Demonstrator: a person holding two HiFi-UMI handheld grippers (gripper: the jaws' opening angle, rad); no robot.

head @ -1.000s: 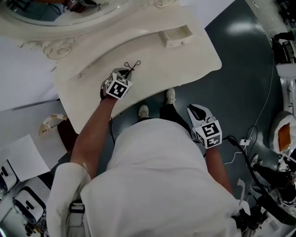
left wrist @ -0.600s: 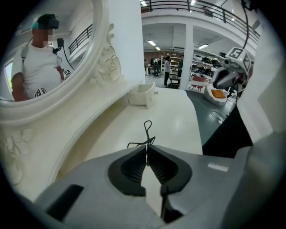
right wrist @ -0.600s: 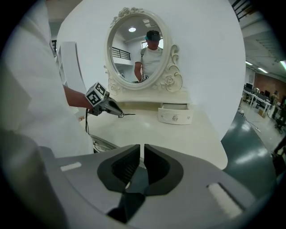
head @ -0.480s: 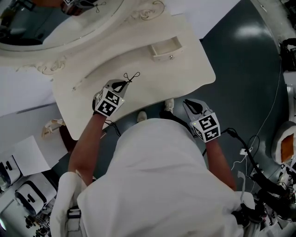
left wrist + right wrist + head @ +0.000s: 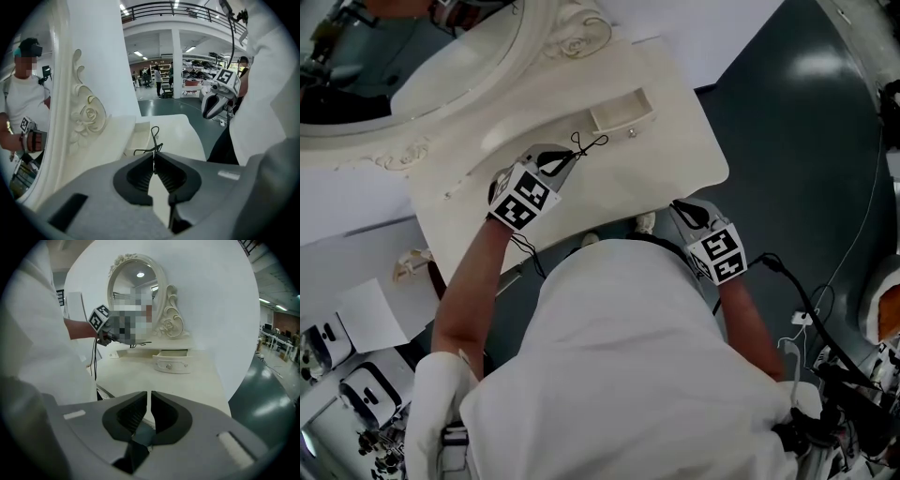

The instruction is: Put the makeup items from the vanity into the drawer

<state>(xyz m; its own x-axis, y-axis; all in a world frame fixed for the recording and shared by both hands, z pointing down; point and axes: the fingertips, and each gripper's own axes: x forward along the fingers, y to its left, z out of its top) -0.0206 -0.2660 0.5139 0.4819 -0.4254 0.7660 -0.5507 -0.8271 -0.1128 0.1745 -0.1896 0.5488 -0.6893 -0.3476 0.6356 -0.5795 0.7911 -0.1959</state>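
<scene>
Left tool point(image 5: 568, 157), jaws just closing, clamps a black eyelash curler point(image 5: 592, 143) above the table point(image 5: 680, 155), near the open drawer point(image 5: 623, 111). Right tool point(image 5: 684, 210) nearly shut, empty, at the table's near edge.

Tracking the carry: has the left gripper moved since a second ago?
Yes. The left gripper, whose jaws have just been closing on the thin black makeup tool, has come nearer the open drawer on the vanity top.

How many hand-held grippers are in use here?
2. The left hand-held gripper hovers over the vanity, pinching a thin black tool; the right hand-held gripper is beside its front edge.
</scene>
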